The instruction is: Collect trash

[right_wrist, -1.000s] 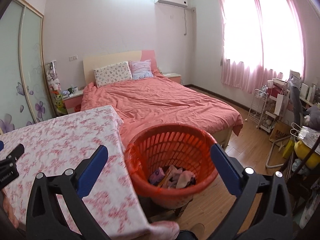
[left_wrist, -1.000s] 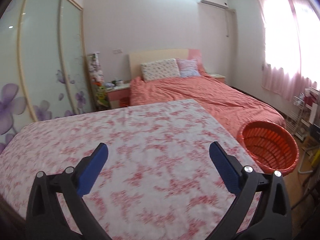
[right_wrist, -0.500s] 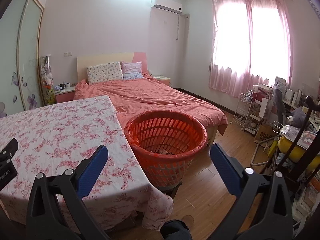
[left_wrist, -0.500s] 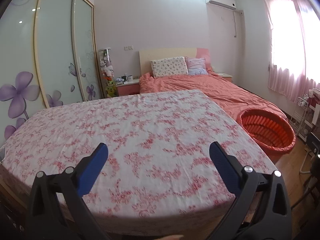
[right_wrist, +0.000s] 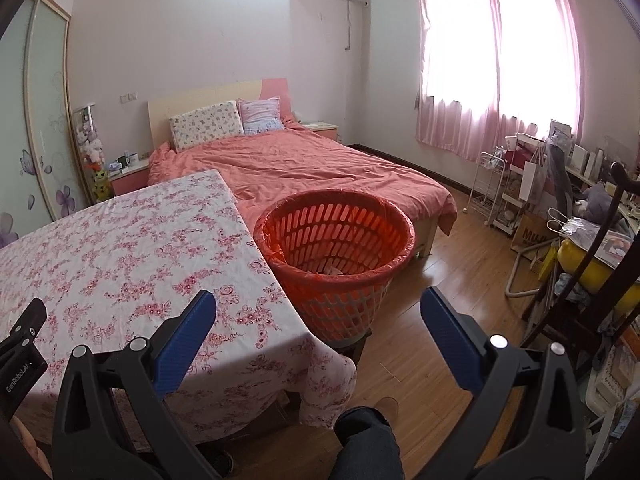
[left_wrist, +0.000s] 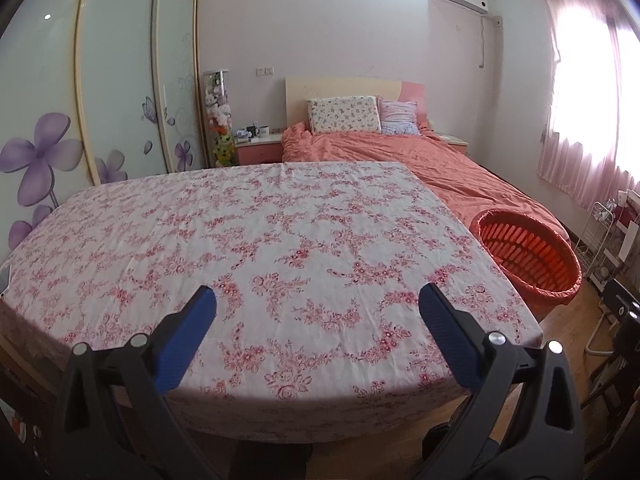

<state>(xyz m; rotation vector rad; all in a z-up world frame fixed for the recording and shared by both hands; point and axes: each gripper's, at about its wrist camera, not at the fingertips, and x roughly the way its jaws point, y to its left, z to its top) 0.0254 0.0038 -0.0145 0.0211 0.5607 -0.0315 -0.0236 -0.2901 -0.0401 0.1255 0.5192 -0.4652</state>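
Holding both grippers with fingers spread wide and gripping nothing, you keep the left gripper (left_wrist: 318, 312) above the flowered table (left_wrist: 280, 240) and the right gripper (right_wrist: 318, 312) facing the orange basket (right_wrist: 336, 276) beside it; what may be trash (right_wrist: 330, 270) lies inside.

"GenRobot.AI" on left gripper (right_wrist: 20, 354) body (partly cut off).

Basket (right_wrist: 336, 240) contents — mostly hidden behind its wall
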